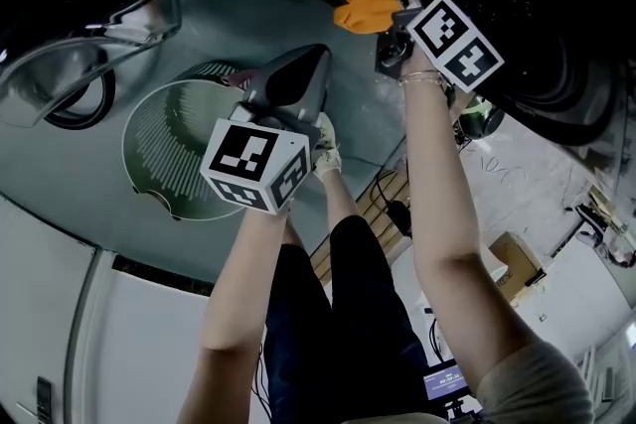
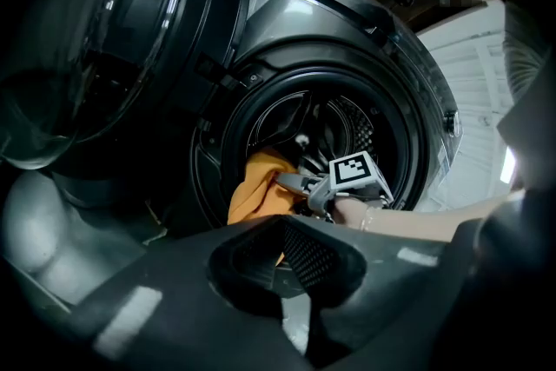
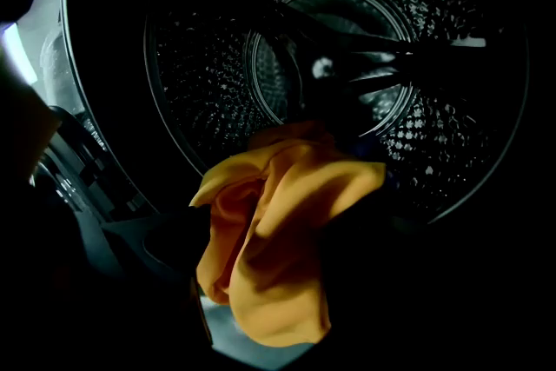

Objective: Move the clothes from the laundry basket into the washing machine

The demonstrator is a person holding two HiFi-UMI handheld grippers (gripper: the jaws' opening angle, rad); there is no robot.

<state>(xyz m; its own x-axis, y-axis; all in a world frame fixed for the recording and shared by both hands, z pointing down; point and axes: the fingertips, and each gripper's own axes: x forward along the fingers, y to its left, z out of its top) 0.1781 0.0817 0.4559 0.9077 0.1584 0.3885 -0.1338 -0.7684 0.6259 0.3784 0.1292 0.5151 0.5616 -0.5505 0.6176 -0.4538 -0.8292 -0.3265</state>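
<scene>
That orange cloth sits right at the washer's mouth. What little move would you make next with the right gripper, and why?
Probably nudge the orange cloth a bit deeper into the drum. The right gripper stands open around it, and the cloth is bunched at the opening's lip, its lower fold hanging outward, so it could slip back out.

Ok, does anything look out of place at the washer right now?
The orange cloth is not fully inside the drum: it is bunched at the door opening, and its lower part hangs out past the front rim.
</scene>
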